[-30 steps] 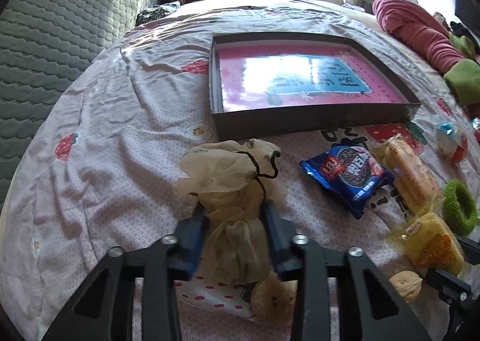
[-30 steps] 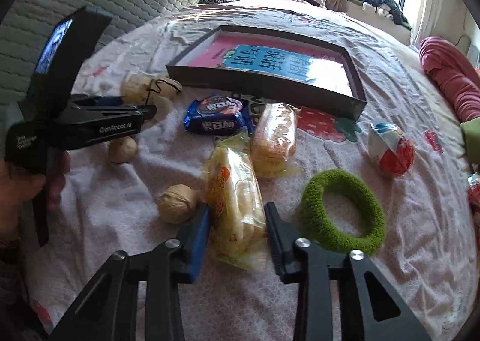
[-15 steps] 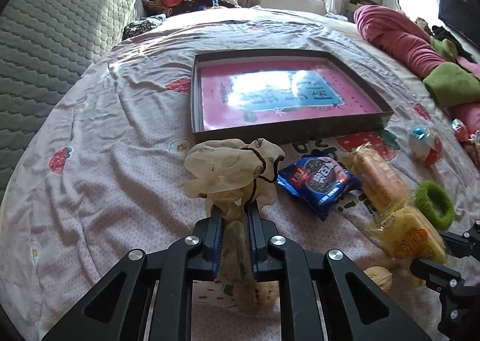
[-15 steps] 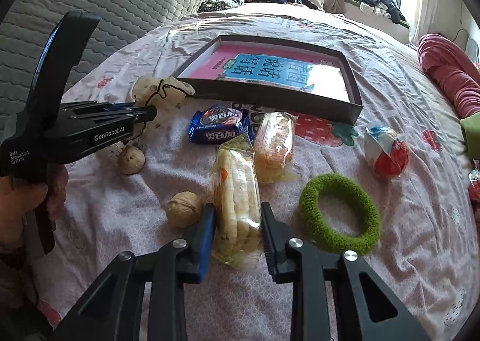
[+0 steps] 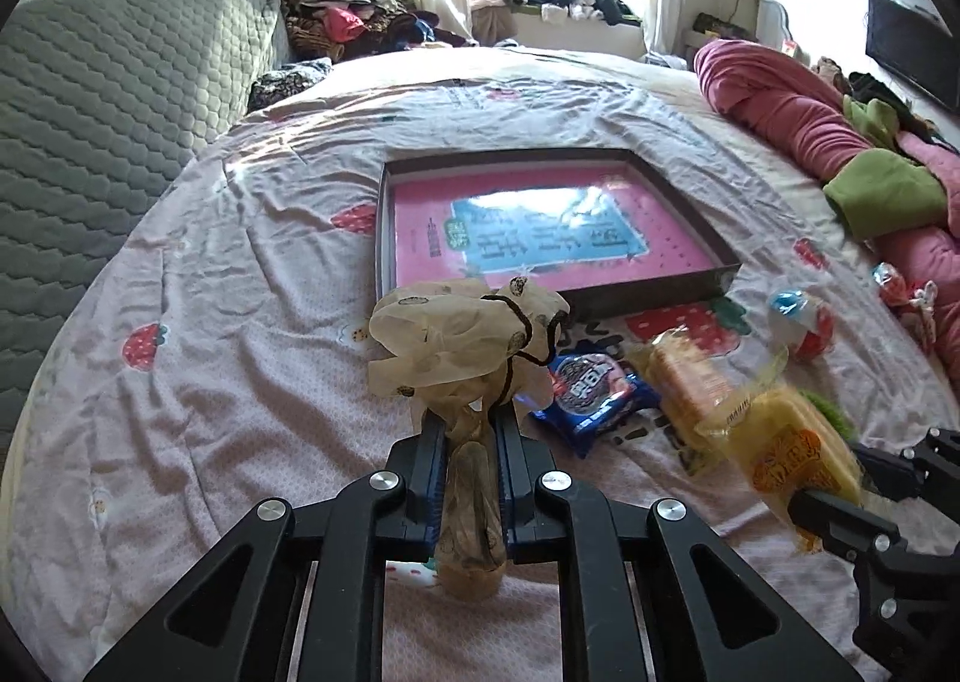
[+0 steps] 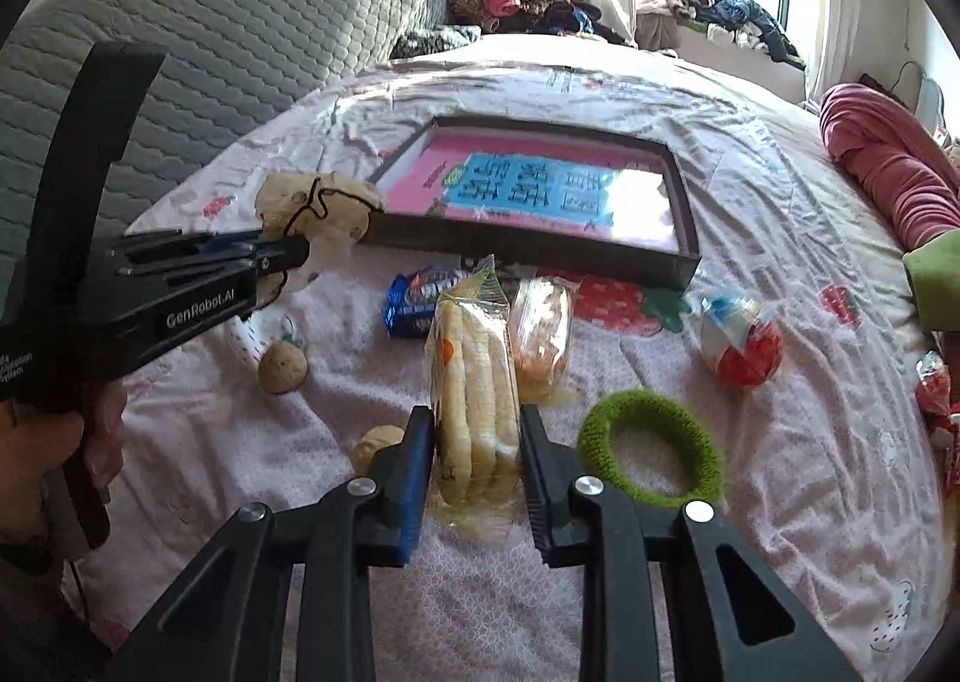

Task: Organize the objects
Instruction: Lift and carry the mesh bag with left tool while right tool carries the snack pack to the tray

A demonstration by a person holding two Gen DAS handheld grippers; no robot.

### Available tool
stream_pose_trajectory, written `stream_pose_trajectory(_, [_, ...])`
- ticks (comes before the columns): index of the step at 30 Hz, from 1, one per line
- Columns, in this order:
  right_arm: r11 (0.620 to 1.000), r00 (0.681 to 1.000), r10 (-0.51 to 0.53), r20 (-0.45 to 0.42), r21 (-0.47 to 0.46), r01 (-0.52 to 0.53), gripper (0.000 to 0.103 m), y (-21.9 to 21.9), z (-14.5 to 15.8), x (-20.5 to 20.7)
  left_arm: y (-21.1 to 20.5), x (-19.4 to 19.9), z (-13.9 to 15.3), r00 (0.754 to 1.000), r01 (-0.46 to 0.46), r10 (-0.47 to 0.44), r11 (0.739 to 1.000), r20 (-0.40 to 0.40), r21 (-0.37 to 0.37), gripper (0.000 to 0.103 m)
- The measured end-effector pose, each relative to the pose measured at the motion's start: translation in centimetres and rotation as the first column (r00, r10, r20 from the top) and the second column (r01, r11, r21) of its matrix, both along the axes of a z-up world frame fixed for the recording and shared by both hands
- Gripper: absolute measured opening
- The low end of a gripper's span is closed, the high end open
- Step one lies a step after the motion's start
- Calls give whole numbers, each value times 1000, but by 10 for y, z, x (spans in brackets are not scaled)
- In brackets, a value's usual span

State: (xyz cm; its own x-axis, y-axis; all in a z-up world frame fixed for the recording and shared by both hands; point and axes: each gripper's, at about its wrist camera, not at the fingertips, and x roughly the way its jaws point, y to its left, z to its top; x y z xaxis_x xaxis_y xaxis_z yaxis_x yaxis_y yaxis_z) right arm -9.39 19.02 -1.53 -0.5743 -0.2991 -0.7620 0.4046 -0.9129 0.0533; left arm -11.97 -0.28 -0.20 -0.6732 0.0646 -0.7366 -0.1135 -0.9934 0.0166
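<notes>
We hold two items clear of the strawberry-print bedsheet, presumably so each can be carried to the shallow dark box with the pink and blue printed floor, which lies at centre frame in both views and holds nothing yet. The left gripper is clamped tight on the neck of a cream crinkled pouch tied with a dark cord; gripping below the gathered top lets the soft bag hang without slipping. The right gripper has narrowed onto a clear-wrapped pack of pale yellow wafer sticks, its pads pressing the long sides so the pack points forward.

Left on the sheet, lower centre of the right wrist view, are a blue biscuit packet, an orange-tinted clear snack pack, a green knitted ring, two walnuts and a red, white and blue egg-shaped toy.

Legible writing: "GenRobot.AI" on the left tool's body at the left edge of the right wrist view. The box floor and blue packet carry large characters that we cannot read reliably.
</notes>
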Motion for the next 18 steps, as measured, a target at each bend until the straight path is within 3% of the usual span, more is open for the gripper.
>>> stream_pose_trajectory(18, [999, 989, -21, -146, -42, 15, 28, 14, 74, 13, 30, 35, 72, 995, -22, 19, 1000, -102, -21, 15])
